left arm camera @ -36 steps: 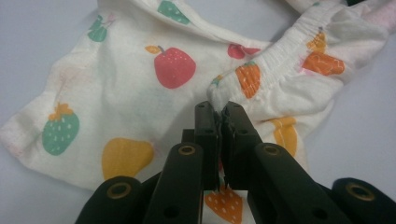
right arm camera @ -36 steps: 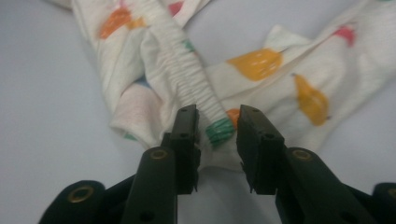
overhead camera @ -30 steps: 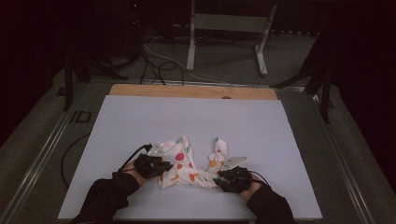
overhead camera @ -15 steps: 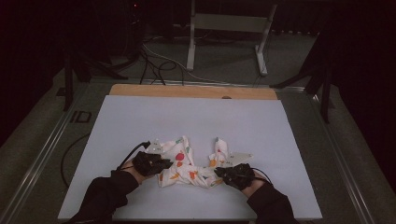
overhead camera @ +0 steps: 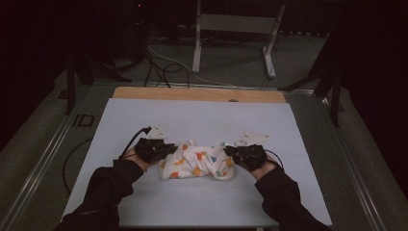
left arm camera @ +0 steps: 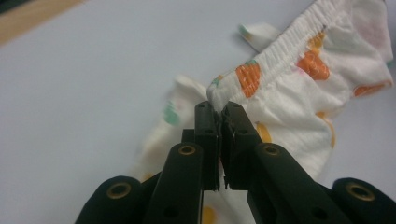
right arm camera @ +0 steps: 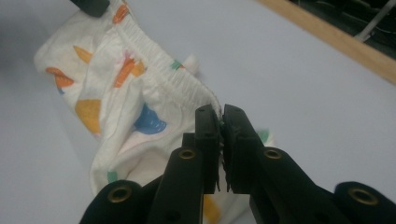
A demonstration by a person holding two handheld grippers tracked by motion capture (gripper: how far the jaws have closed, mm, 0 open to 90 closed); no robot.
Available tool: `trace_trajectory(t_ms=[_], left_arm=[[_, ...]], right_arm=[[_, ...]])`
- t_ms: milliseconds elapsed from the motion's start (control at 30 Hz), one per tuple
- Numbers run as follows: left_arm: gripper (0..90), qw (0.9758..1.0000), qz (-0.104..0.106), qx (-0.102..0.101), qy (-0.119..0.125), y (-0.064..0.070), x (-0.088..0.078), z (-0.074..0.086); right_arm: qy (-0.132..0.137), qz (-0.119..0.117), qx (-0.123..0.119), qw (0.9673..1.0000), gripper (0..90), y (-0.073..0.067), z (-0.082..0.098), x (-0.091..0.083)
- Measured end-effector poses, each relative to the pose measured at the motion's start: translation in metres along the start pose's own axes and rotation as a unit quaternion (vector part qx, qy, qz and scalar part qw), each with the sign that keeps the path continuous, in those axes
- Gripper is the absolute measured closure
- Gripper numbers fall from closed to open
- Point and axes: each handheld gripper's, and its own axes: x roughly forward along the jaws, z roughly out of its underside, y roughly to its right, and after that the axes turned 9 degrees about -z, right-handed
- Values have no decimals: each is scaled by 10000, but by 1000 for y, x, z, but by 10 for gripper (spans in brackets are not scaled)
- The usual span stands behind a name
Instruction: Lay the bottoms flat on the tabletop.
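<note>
A small white garment (overhead camera: 199, 163) with orange, blue and green prints hangs stretched between my two grippers above the white table sheet (overhead camera: 202, 115). My left gripper (overhead camera: 168, 150) is shut on one end of its elastic waistband (left arm camera: 280, 44); the pinch shows at the left gripper's tips (left arm camera: 218, 108). My right gripper (overhead camera: 228, 151) has just been closing and now pinches the waistband's other end (right arm camera: 159, 70) between its tips (right arm camera: 220, 112). The rest of the cloth (right arm camera: 116, 121) droops below the band.
A wooden strip (overhead camera: 197, 94) runs along the table's far edge. Beyond it stand a metal frame (overhead camera: 231, 24) and loose cables (overhead camera: 159, 62) on the floor. Metal rails (overhead camera: 43, 159) border the table's sides.
Both hands have risen and drawn slightly apart. The garment, earlier a crumpled heap on the sheet, is now pulled into a band between the grippers.
</note>
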Motion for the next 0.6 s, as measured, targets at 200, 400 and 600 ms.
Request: trace_trajectory(t_ms=[200,400,600], left_arm=[[863,9996,-268,-23,-1,-16,10,-16],[862,9989,-443,-130,-111,-35,31,-25],[858,9975,-640,-266,-128,-54,51,-34]], right_arm=[[109,101,70,9999,854,23,-16,12],[48,156,246,9996,853,47,-26,32],[50,296,329,9990,849,71,-35,52]])
